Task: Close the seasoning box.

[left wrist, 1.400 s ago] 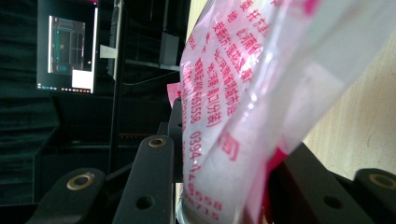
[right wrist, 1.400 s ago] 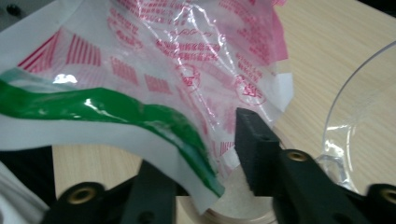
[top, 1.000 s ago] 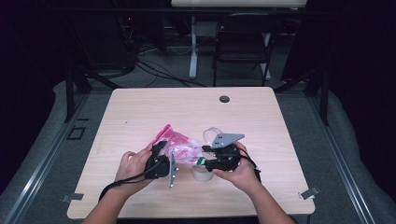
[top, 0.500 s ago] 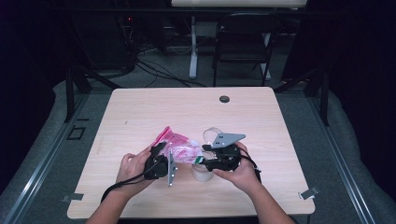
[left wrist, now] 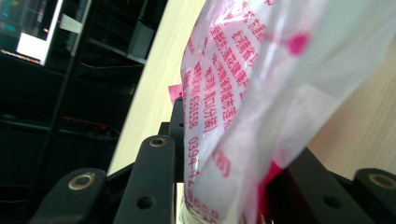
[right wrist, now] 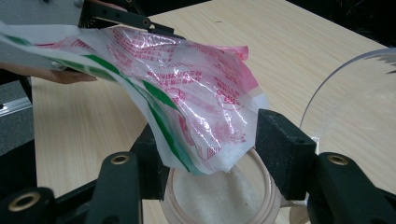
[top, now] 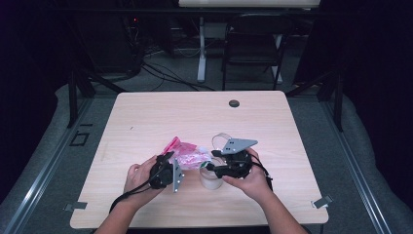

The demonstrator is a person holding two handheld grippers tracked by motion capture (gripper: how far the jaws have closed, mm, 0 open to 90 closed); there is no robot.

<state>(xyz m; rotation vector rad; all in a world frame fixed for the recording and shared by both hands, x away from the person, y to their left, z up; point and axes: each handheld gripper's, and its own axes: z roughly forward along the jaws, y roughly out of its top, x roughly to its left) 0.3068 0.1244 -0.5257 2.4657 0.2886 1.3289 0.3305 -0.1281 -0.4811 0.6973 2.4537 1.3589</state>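
— Two grippers are closed on one thing, it seems?
— Both are. The left gripper (top: 168,171) is clamped on the printed plastic bag (top: 187,155), whose film is seen pinched between its jaws in the left gripper view. The right gripper (top: 214,170) is clenched on the bag's opposite corner, held tilted above the round container (right wrist: 219,196).
— And where is the bag's mouth?
— It is hung just over the container's rim near the table's (top: 146,122) front edge. White granules are seen inside, so pouring is judged to be the step in hand.
— What is called for next?
— The left end would probably need to be raised, so that the remaining contents are slid toward the lowered corner, which must be kept over the opening.
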